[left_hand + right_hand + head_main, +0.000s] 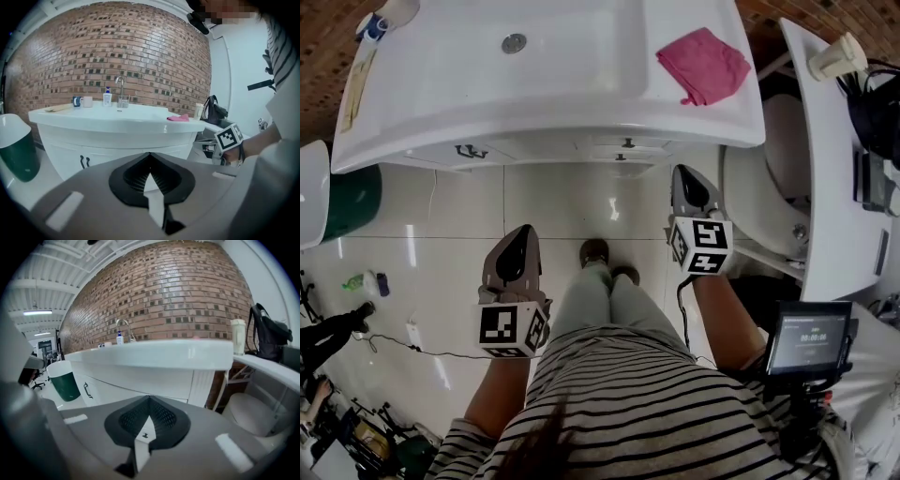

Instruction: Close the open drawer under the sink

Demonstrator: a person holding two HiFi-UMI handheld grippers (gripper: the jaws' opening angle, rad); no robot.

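The white sink point(581, 94) spans the top of the head view, with a pink cloth point(703, 64) on its right side. Under its front rim, two stacked drawer fronts with small dark knobs point(624, 150) stick out slightly; how far the drawer is open I cannot tell. My right gripper point(682, 171) hovers just in front and to the right of those knobs, jaws together and empty. My left gripper point(523, 231) hangs lower over the floor tiles, also shut and empty. In the left gripper view the left gripper point(150, 153) faces the cabinet point(108, 154); the right gripper point(149, 397) faces the cabinet point(140, 380) too.
A green bin point(352, 202) stands left of the cabinet, whose door handles point(471, 151) show there. A toilet point(769, 187) and a white shelf with a cup point(837, 56) and a black bag point(877, 112) crowd the right. The person's feet point(595, 251) stand between the grippers.
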